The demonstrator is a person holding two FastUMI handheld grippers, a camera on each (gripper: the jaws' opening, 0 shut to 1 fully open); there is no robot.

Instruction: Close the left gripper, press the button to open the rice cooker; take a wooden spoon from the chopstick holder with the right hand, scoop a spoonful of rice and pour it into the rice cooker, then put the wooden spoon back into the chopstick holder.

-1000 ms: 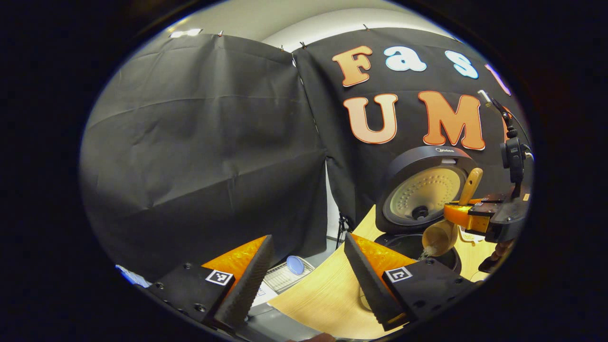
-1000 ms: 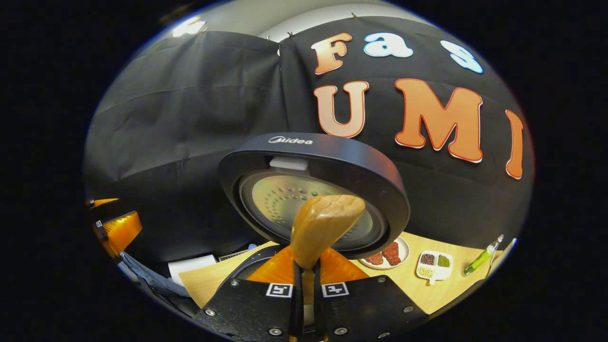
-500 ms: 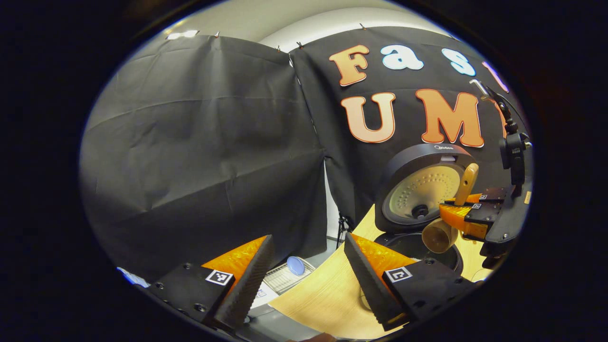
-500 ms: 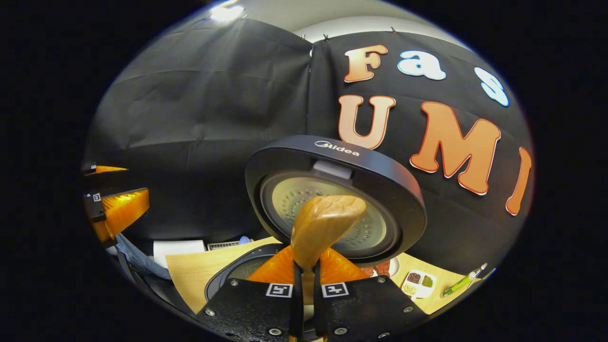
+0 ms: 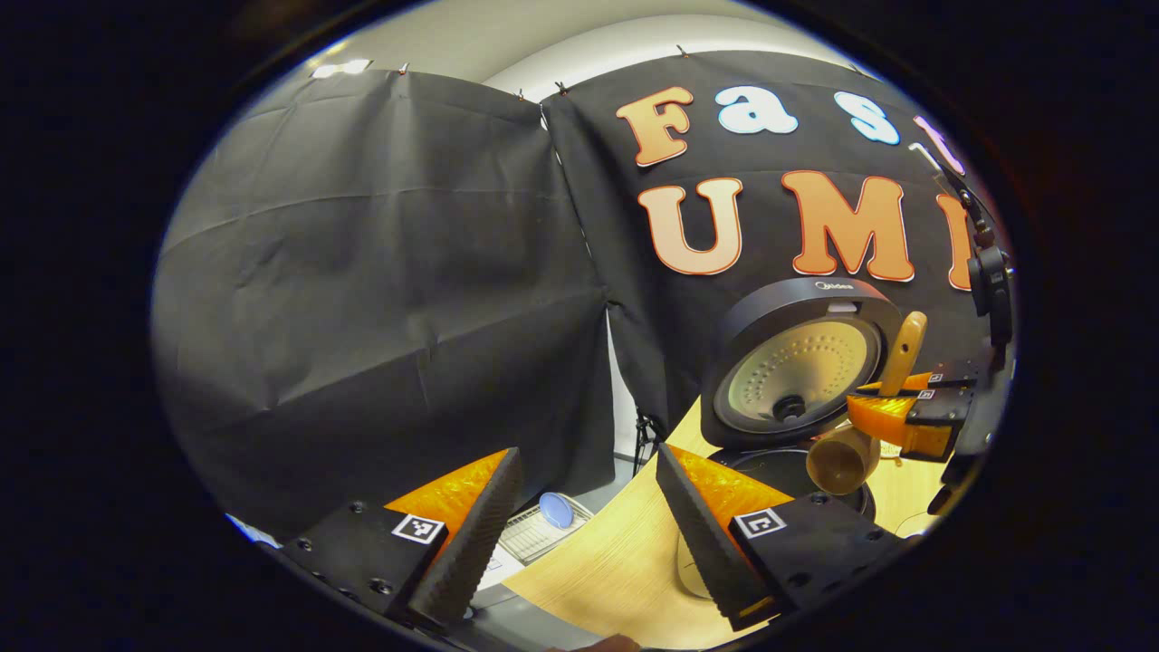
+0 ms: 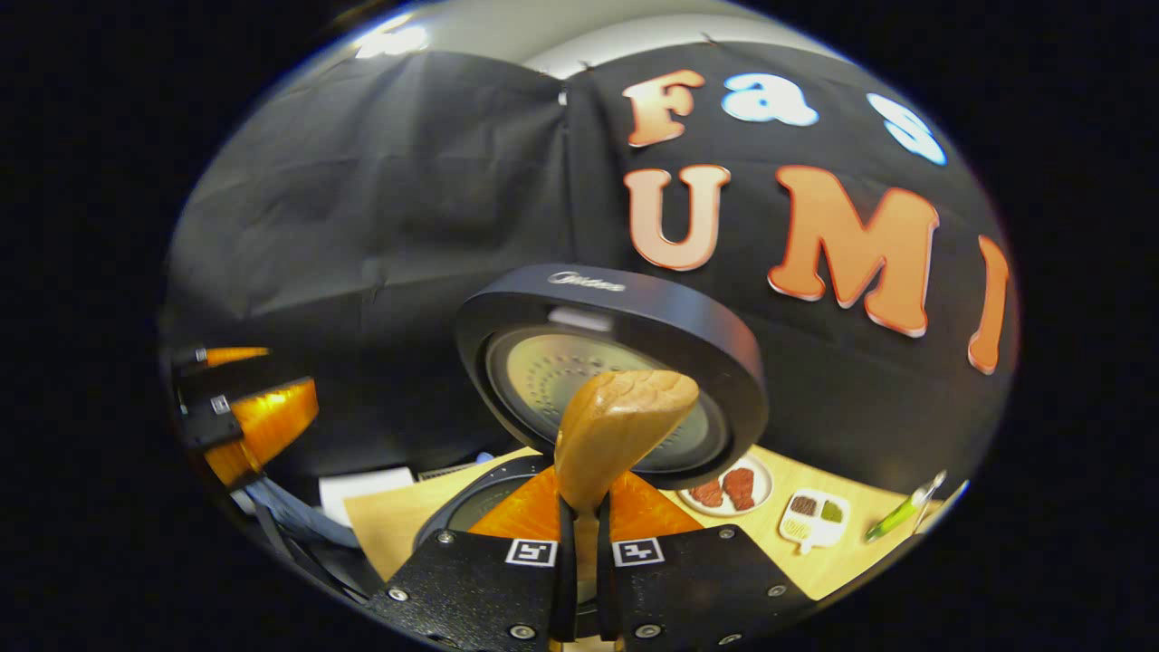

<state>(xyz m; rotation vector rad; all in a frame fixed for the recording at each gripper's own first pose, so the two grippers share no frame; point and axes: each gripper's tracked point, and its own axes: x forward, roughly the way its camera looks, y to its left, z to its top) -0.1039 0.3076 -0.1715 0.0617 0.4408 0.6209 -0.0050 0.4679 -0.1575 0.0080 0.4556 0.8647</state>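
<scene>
The right gripper point(image 6: 579, 580) was clamped on the handle of the light-brown wooden spoon point(image 6: 616, 426), both fingers pressed against it with the rounded handle end standing up between them. In the left gripper view that same spoon point(image 5: 874, 417) hung with its cup-shaped bowl tipped sideways just above the open pot of the black round rice cooker point(image 5: 797, 380), whose lid point(image 6: 616, 362) stood raised with its pale dotted inner plate facing out. I could not tell whether any rice was left in the bowl.

The left gripper point(image 5: 589, 525) hung off to the side with its fingers spread wide and nothing between them, over the near edge of the pale wooden table point(image 5: 616, 570).

Beyond the cooker on the table sat a small white plate with red pieces point(image 6: 729, 489), beside it a white divided dish with dark and green fillings point(image 6: 815, 518), and further on a green pen-like stick point(image 6: 896, 518).
</scene>
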